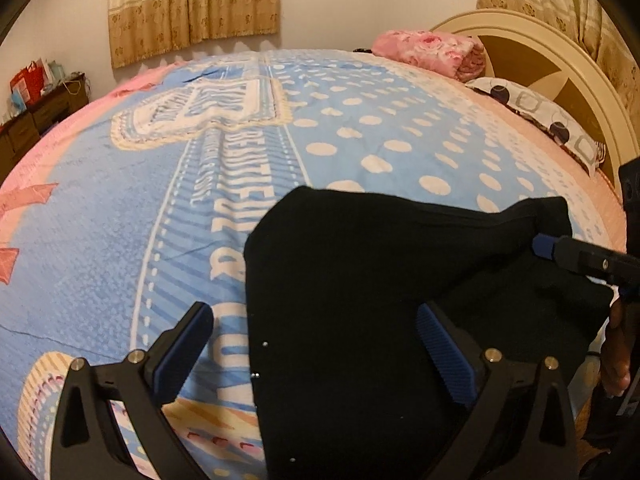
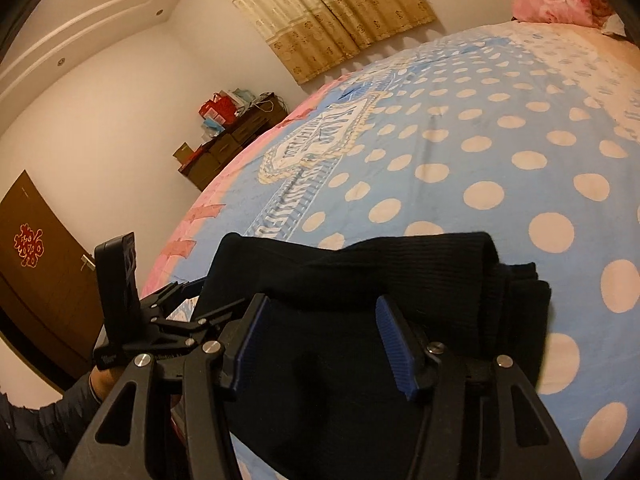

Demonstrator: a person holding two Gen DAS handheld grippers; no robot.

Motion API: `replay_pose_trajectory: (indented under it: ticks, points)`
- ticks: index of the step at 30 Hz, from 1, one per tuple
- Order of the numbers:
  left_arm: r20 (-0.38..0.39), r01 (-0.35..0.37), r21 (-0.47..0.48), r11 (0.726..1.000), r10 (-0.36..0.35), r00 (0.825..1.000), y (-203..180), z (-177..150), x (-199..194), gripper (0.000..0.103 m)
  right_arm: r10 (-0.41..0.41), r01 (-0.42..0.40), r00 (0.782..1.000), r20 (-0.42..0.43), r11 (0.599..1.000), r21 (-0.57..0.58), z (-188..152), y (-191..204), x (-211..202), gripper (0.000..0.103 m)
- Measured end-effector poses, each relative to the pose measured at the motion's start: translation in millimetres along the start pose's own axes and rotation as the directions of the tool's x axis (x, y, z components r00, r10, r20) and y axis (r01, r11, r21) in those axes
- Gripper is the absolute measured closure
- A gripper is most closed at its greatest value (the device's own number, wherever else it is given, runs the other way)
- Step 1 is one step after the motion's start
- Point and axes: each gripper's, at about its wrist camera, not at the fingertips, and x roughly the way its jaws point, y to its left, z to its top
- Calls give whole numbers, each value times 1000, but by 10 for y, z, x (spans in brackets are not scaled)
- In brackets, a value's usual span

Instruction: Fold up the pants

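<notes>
The black knit fabric pants (image 1: 360, 300) lie folded into a thick bundle on the bed, resting on the light blue bedspread with cream polka dots and printed lettering (image 1: 120, 220), at the edge of the bed nearest both cameras. In the right wrist view the pants (image 2: 360, 280) show several stacked layers, with a rounded fold along the far side and layered edges visible on the right end.

The left hand-held gripper (image 1: 316, 344) has its jaws spread wide; one blue ribbed pad sits over the bedspread just beside the pants' left edge, and the other sits over the black fabric. It grips nothing. The right hand-held gripper (image 2: 320, 344) is also spread apart, with both blue pads above the near part of the pants and dark cloth showing between them; whether the pads touch the cloth cannot be told.

In the left wrist view the right hand-held gripper (image 1: 548, 246) reaches in from the right at the pants' far right corner. In the right wrist view the left hand-held gripper (image 2: 192, 308) appears at the pants' left end.

Beyond the pants, at the head of the bed, lie a pink floral folded blanket (image 1: 428, 50) and a white pillow with dark circles (image 1: 536, 116) against a cream arched headboard (image 1: 552, 56). Beige patterned curtains (image 1: 192, 4) hang on the far wall, and a dark wooden dresser (image 2: 228, 148) stands past the bed's far side.
</notes>
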Motion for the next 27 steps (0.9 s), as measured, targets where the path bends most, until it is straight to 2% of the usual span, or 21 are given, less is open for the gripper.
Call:
replay_pose_trajectory:
  ticks: [7, 14, 17, 21, 24, 27]
  points:
    - [3, 5, -3, 1000, -5, 1000, -5, 10, 9, 0, -25, 25, 1000, 3, 998, -53, -69, 56, -73, 50]
    - [10, -24, 9, 1000, 24, 1000, -48, -9, -107, 0, -154, 156, 988, 30, 975, -158, -196, 207, -224, 49]
    - [45, -37, 39, 999, 35, 998, -91, -63, -297, 0, -239, 252, 967, 94, 952, -175, -248, 267, -424, 48]
    - [72, -33, 72, 997, 28, 997, -124, -202, -481, 0, -304, 337, 939, 162, 906, -257, -452, 429, -667, 48]
    - [60, -22, 92, 996, 16, 998, -144, -297, -500, 0, -357, 401, 915, 188, 854, -332, -666, 519, -708, 48]
    - [34, -13, 103, 995, 9, 999, -162, -330, -432, 0, -393, 430, 903, 174, 825, -367, -819, 522, -650, 48]
